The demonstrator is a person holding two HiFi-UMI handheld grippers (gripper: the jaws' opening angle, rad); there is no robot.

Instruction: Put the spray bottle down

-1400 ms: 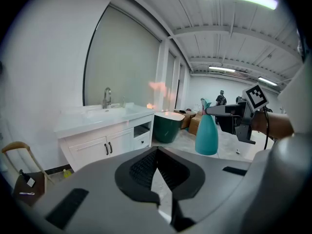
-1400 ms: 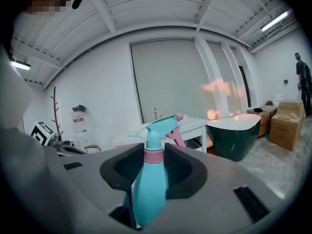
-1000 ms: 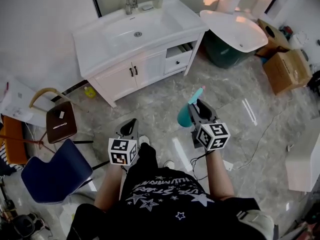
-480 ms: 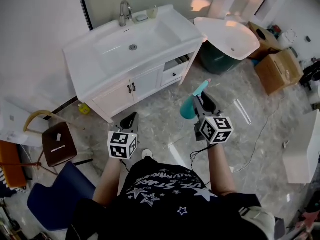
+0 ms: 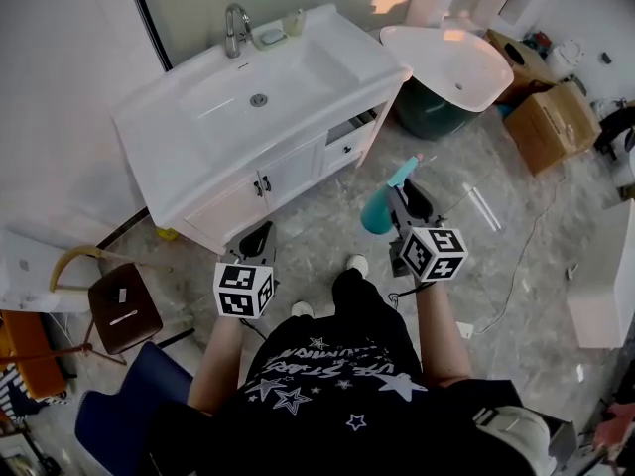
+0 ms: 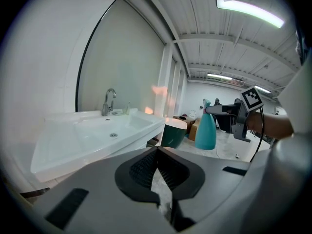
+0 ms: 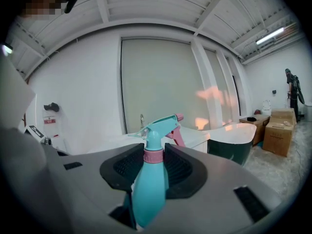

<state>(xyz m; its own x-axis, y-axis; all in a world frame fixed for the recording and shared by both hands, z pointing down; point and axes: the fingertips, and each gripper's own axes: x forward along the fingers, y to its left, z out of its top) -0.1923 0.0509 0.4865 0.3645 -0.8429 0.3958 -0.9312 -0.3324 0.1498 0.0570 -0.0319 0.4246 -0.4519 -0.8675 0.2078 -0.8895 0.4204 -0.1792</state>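
The teal spray bottle (image 5: 378, 209) with a pink trigger hangs upright above the floor, right of the vanity's front corner. My right gripper (image 5: 399, 202) is shut on it, and in the right gripper view the pads clamp the spray bottle (image 7: 148, 184) just under its pink collar. My left gripper (image 5: 260, 238) is held out at the lower left, in front of the cabinet doors, shut with nothing in it; its pads (image 6: 146, 167) meet at the tips. The left gripper view also catches the spray bottle (image 6: 205, 129) off to the right.
A white vanity (image 5: 189, 172) with a basin and faucet (image 5: 234, 20) stands ahead on the left. Behind it on the right is a white tub (image 5: 461, 67) on a dark green base, then cardboard boxes (image 5: 554, 122). A brown stool (image 5: 121, 310) and a blue chair (image 5: 114, 426) stand at the lower left.
The person has stepped toward the vanity, carrying both grippers forward. The vanity now sits nearer and further left in view. The right gripper's hold on the bottle is unchanged.
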